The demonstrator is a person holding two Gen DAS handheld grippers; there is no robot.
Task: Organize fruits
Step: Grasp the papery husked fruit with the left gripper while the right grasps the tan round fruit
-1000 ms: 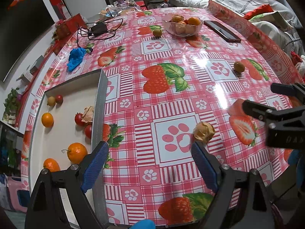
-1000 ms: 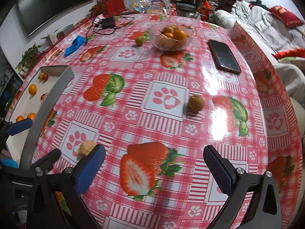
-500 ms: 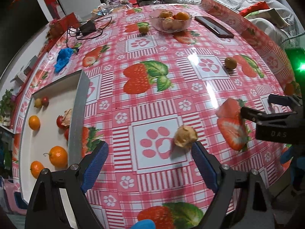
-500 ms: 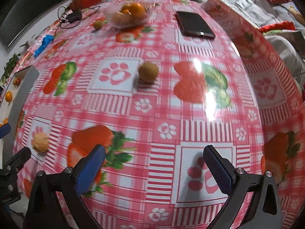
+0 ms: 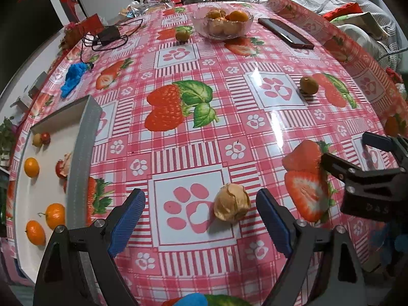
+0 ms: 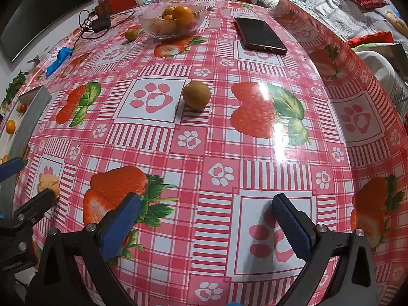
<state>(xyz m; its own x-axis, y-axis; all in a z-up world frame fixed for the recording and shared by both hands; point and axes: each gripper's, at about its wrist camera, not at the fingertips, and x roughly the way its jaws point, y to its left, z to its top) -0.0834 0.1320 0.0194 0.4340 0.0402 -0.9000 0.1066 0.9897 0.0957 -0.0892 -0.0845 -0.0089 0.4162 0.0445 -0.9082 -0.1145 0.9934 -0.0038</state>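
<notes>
Fruits are scattered over a glossy vinyl tablecloth (image 5: pixel 204 132) printed with strawberries, paw marks and pink checks. A wrinkled, papery tan fruit (image 5: pixel 231 206), lumpy and roughly round, lies on a paw-print square between the blue ribbed pads of the left gripper (image 5: pixel 200 223), nearer the right-hand pad; the pads stand wide apart and are not seen to touch it. A smooth, round greenish-brown fruit (image 6: pixel 196 94) sits further out on the cloth, well ahead of the right gripper (image 6: pixel 206 223), whose jaws are likewise spread with only bare cloth between them. A shallow white tray (image 5: pixel 38 188) with a grey rim is seen at the left, holding shiny oranges, small red fruits and one husk-like piece; its near end is cut off by the picture edge and partly covered by the left gripper's arm. A clear glass bowl (image 6: pixel 171 21) of oranges stands at the far side, with a small greenish fruit (image 5: pixel 182 35) just beside it. A flat dark phone (image 6: pixel 260 37) lies near the bowl. Glare washes out part of the cloth. What the crumpled blue object (image 5: pixel 74 75) is cannot be told.
</notes>
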